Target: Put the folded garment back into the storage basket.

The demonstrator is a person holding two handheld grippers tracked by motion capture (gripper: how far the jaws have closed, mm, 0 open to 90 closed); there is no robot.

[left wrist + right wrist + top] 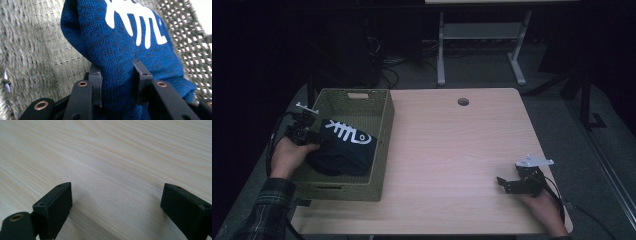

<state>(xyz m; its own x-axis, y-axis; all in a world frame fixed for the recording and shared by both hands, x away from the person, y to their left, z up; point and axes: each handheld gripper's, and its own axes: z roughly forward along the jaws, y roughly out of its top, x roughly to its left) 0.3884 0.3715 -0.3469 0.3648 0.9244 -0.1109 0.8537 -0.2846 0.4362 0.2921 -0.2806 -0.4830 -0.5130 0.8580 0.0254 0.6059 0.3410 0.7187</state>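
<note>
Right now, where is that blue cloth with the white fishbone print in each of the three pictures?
High view: the blue cloth lies in the woven basket at the table's left, with the left claw at its left end.
Left gripper view: the cloth sits centre, pinched between the black jaws.
Right gripper view: not in it; bare table beyond the open right claw.
Shared landmark: the basket weave.

One woven basket [382, 145] at left edge of table [452, 150]. One dark blue knitted garment [343, 150] with white fishbone print inside basket. Two grippers: left gripper [323, 140], right gripper [503, 183]. One round hole [463, 102] near far edge of table. One table.
</note>
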